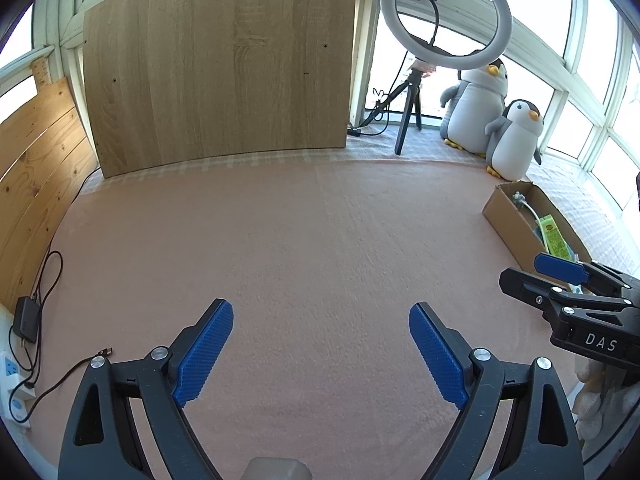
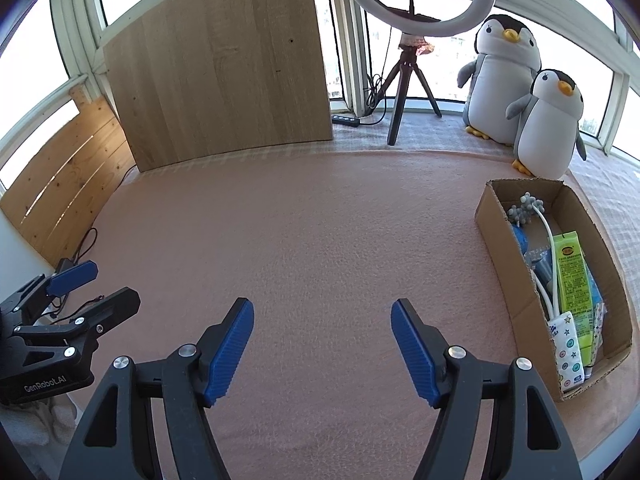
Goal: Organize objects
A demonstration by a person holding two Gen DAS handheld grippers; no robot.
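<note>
Both the left hand-held gripper (image 1: 320, 354) and right hand-held gripper (image 2: 322, 350) hover spread apart, empty, over the bare pink surface (image 2: 320, 220); the items already lie in the cardboard box (image 2: 502, 256) at the right, so the sorting looks finished, with nothing left to pick up

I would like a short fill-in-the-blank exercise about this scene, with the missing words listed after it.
1. The green carton lies inside the cardboard ____.
2. Both the left gripper and the right gripper are ____ and hold nothing.
3. Behind the cardboard box sit two plush ____.
4. The ring light stands on a black ____.

Missing words: box; open; penguins; tripod
</note>
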